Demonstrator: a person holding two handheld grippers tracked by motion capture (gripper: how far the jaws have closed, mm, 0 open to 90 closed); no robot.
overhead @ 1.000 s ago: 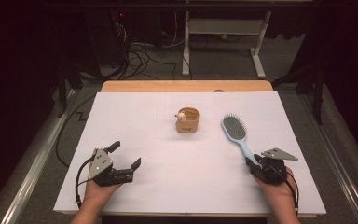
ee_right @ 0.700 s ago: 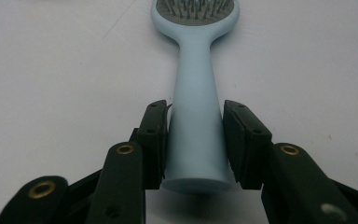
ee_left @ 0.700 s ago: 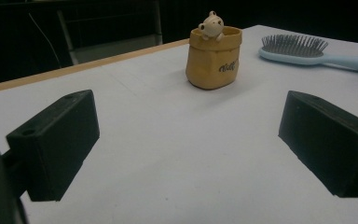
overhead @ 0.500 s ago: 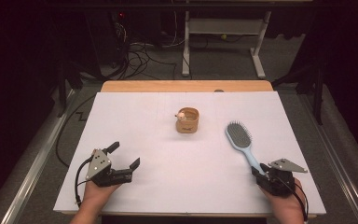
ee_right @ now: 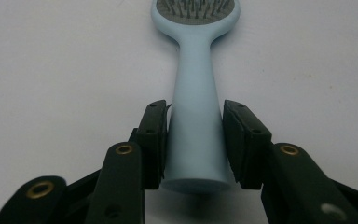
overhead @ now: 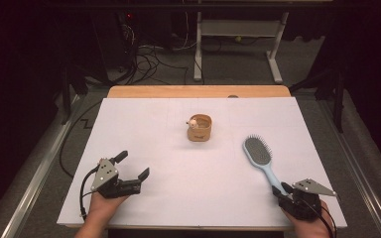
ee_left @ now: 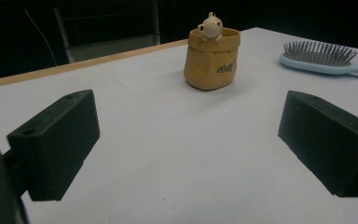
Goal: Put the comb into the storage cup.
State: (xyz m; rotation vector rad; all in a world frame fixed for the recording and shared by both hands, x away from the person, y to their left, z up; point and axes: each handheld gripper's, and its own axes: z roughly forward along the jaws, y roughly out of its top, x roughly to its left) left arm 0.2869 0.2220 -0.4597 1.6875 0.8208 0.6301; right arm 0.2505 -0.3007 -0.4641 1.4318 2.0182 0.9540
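Closest to the camera, the right hand-held gripper [overhead: 284,190] is clamped on the brush [overhead: 261,159] by the end of its light blue handle. In the right gripper view both pads squeeze the handle [ee_right: 196,140] from either side, right near its butt. Compared with a second ago, the brush has been dragged back toward the person's edge of the tabletop [overhead: 144,124] and a bit to the right, so the bristle head now lies farther from the little pot [overhead: 200,127] than it did. It looks like it's lying flat, bristles up, not lifted, though I can't be sure it's actually touching the white surface.

The left hand-held gripper [overhead: 132,165] hasn't budged: it sits at the near left with its jaws spread wide and nothing between them. In its own view it's just pointing across at the pot [ee_left: 211,58].

Farther out, mid-tabletop, there's the tan pot with a tiny bear [ee_left: 210,26] peeking over its rim, well apart from both grippers.

My guess: the job is repositioning the brush, the grip is solid, and the slide is underway. Next comes either setting it down or lifting it.
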